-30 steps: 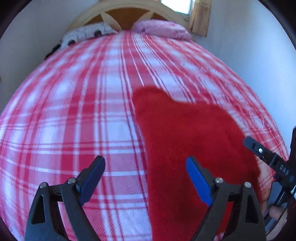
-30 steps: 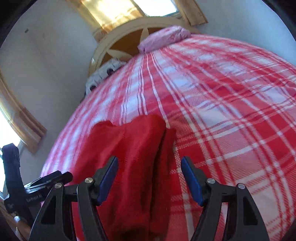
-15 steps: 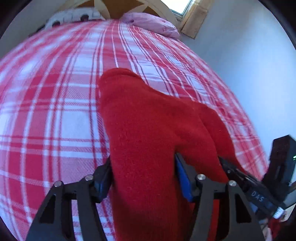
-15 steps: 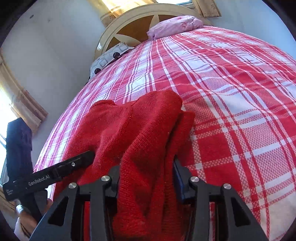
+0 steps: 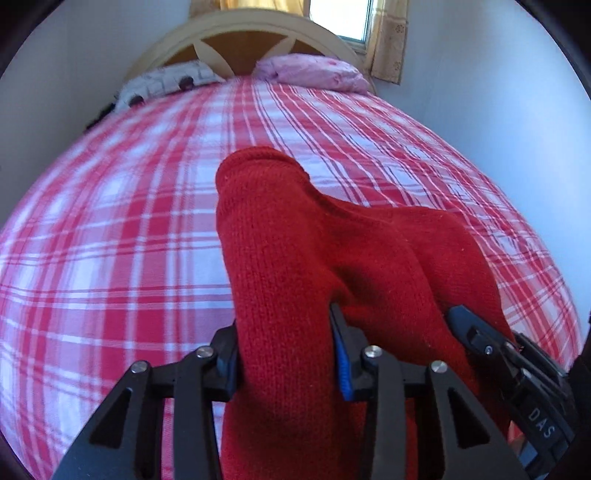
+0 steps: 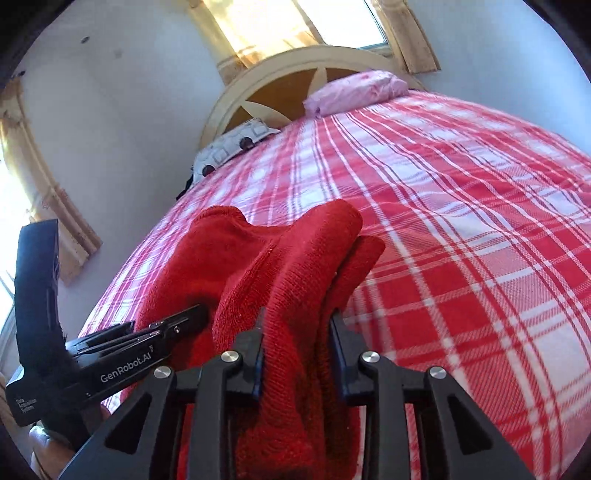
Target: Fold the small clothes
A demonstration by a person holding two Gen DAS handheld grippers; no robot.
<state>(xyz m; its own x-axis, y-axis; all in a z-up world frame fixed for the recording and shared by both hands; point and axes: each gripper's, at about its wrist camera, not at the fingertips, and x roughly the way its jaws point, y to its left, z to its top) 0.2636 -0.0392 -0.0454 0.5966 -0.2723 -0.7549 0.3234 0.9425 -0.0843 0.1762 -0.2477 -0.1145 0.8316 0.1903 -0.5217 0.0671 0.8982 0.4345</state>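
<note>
1. Your left gripper (image 5: 286, 363) is clamped on a red knitted garment (image 5: 332, 266); its fingers (image 5: 341, 363) press in on a thick roll of the knit from both sides, with no gap showing between pad and cloth.
2. Your right gripper (image 6: 297, 354) is likewise closed on the red knitted garment (image 6: 288, 266); its fingers (image 6: 338, 354) pinch a bunched fold, and several layers of cloth stand between them.
3. The garment is a bright, uniform red with a fine ribbed knit; the stitch rows show clearly close to the left wrist camera.
4. It hangs between the two grippers in two raised humps with a shadowed dip between them; its far end reaches out over the bed (image 5: 110, 240), though you cannot tell from either view whether that end touches the sheet.
5. In the right wrist view the cloth shows a doubled edge at its right side, one layer lying under another.
6. The bed carries a red and white plaid sheet (image 6: 461, 221); the garment sits near the foot end, towards the right edge in the left wrist view.
7. At the head lie a pink pillow (image 5: 314, 72) and a white patterned pillow (image 5: 166, 83), side by side against a cream arched headboard (image 5: 258, 33).
</note>
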